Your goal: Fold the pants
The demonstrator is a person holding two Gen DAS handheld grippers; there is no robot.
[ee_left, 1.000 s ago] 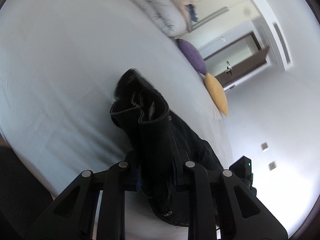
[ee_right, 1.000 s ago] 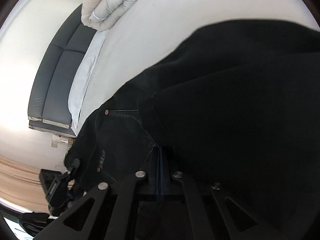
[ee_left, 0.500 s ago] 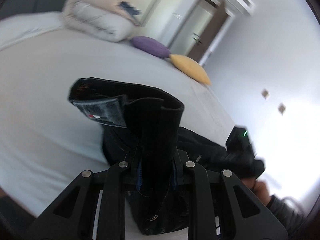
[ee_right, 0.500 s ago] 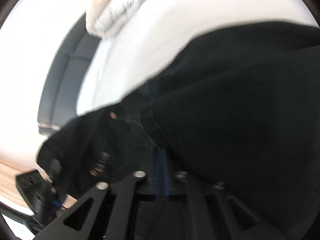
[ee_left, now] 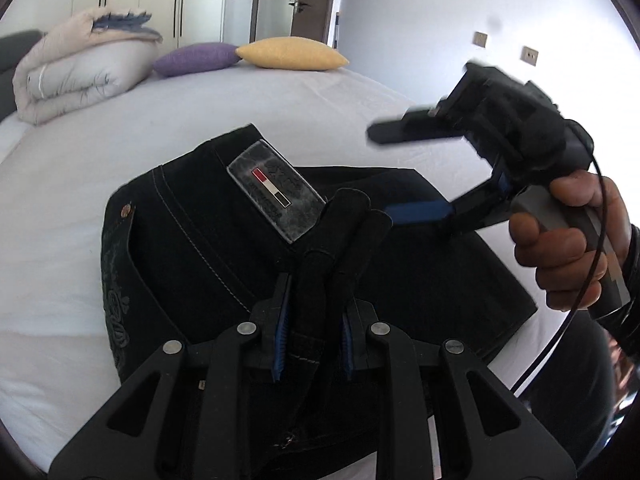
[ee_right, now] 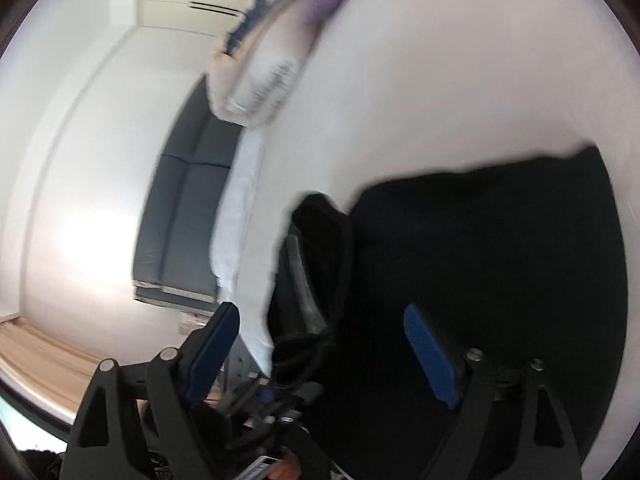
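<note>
Black denim pants [ee_left: 280, 248] look heavy, floppy (grip hems); our left gripper [ee_left: 314, 340] jaws clamp them, right gripper [ee_right: 320, 344] jaws apart.

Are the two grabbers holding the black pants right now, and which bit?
The left gripper pinches a bunched fold of the black pants near the waistband. The right gripper is open, holding nothing, above the pants.

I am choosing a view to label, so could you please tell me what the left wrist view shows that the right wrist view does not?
Only the left wrist view: the yellow cushion, the pants' patch, and the left tongs shut on the pants. Only the right wrist view: the grey sofa. Both: the pants, white bed, rolled duvet, and open right tongs.
</note>
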